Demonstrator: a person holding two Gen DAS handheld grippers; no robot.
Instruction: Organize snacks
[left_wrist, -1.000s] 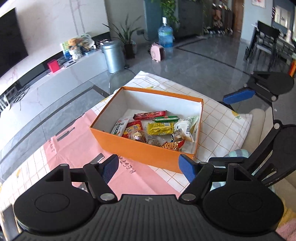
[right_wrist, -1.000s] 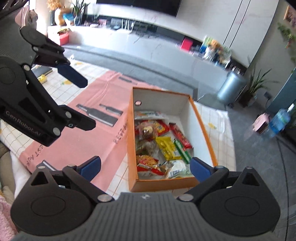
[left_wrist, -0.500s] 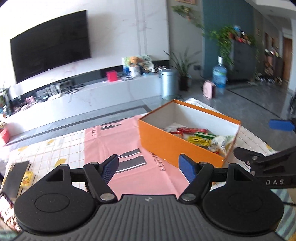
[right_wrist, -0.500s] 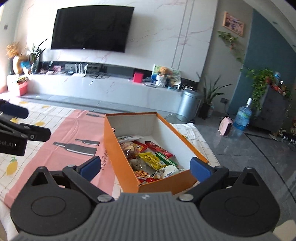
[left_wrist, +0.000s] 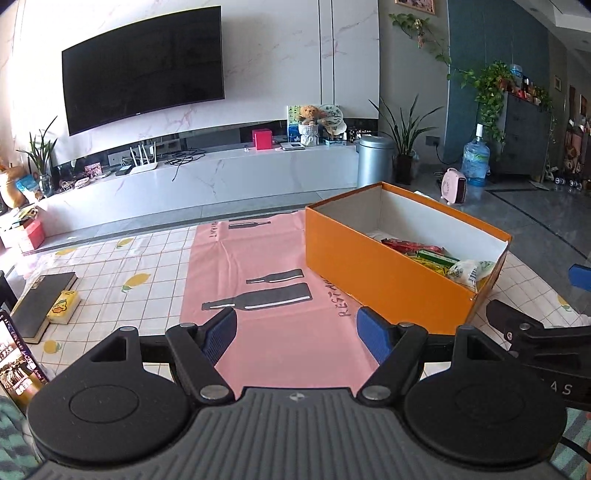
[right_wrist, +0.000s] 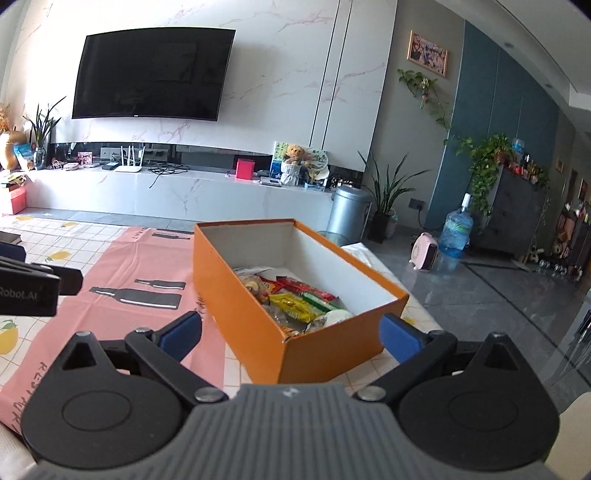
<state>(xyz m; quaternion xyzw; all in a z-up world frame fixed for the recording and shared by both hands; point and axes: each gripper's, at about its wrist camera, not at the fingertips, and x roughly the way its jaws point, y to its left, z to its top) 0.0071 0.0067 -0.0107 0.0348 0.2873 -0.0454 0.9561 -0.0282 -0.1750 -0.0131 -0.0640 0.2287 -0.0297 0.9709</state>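
The snack packets (right_wrist: 295, 299) lie heaped in the near end of the orange cardboard box (right_wrist: 258, 332), which stands on the table (left_wrist: 110, 266), its left side on the pink placemat (left_wrist: 266, 280). Among them show a red wrapper, a yellow packet, a green bar and a white pouch at the near right corner. No loose snack shows on the cloth around the box, so gathering looks finished or close to it. A small yellow carton (left_wrist: 63, 301) beside a dark book (left_wrist: 44, 295) at far left may or may not belong; I cannot tell. The left tongs (left_wrist: 295, 330) and right tongs (right_wrist: 290, 330) are both spread wide and carry nothing, held just short of the box.
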